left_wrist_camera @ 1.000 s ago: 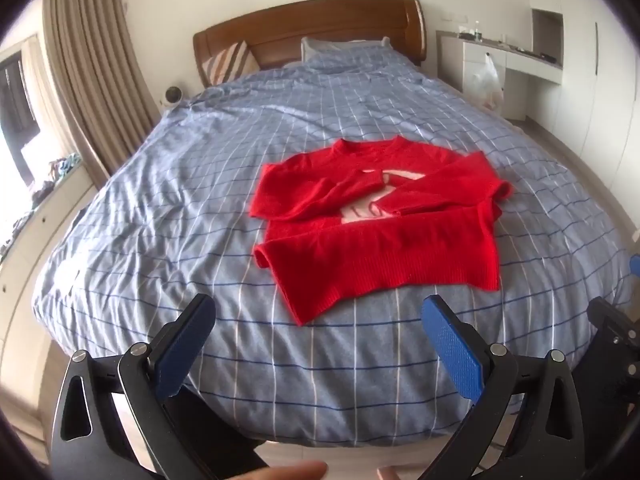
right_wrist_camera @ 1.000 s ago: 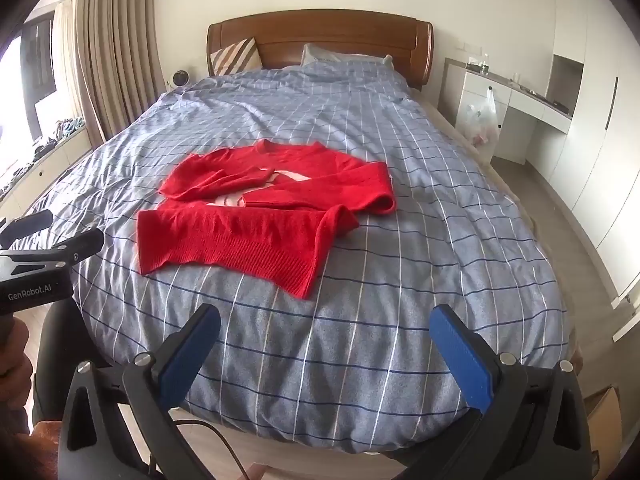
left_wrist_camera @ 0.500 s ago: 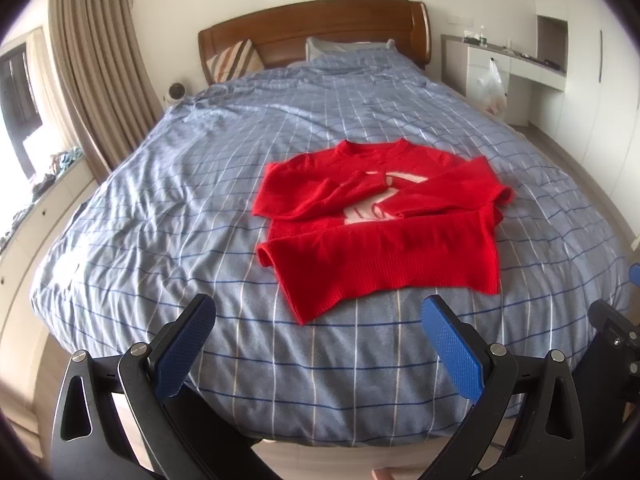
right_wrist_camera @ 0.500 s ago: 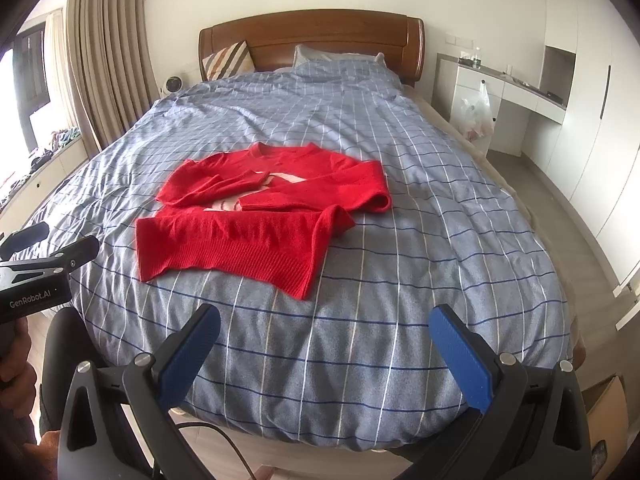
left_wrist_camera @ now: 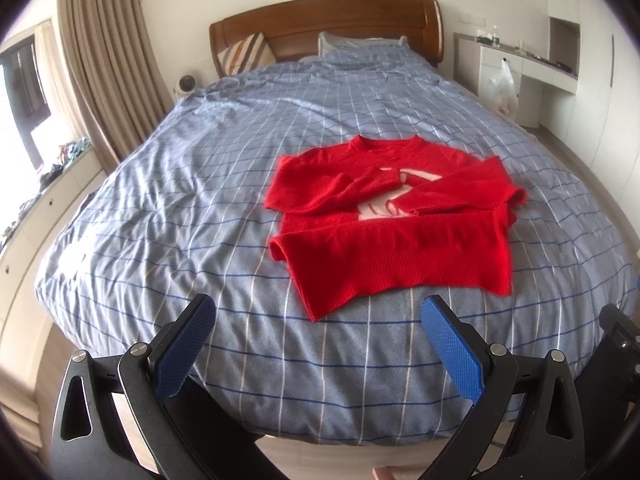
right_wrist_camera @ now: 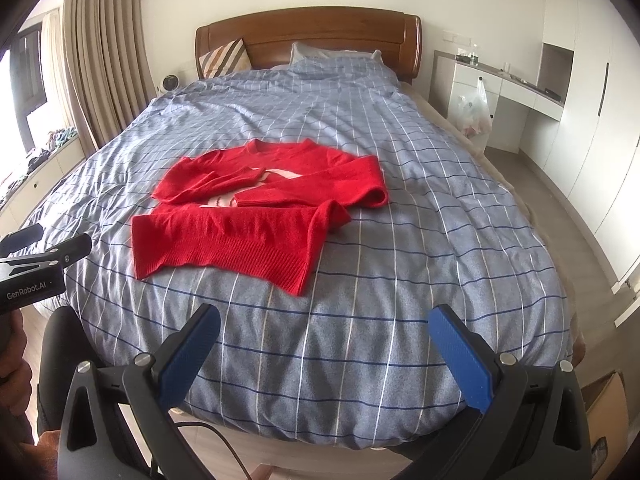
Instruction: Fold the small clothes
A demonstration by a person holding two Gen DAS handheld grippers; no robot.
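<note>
A small red sweater [left_wrist_camera: 394, 216] lies flat on the blue checked bed cover [left_wrist_camera: 200, 200], both sleeves folded across the chest over a white print. It also shows in the right wrist view [right_wrist_camera: 256, 216]. My left gripper [left_wrist_camera: 318, 312] is open and empty, held above the foot of the bed, short of the sweater's hem. My right gripper [right_wrist_camera: 324, 320] is open and empty, also over the foot of the bed, to the right of the sweater. The left gripper's body [right_wrist_camera: 40, 264] shows at the left edge of the right wrist view.
The bed has a wooden headboard [left_wrist_camera: 328, 20] and pillows [left_wrist_camera: 360, 40]. Curtains [left_wrist_camera: 104, 60] and a window ledge stand to the left. A white desk [right_wrist_camera: 508, 92] with a hanging plastic bag [right_wrist_camera: 476, 112] stands to the right. Floor lies beyond the bed's right edge.
Both grippers have shifted slightly, the views edging a little nearer and lower toward the bed. The sweater has not moved. Both stay open.
</note>
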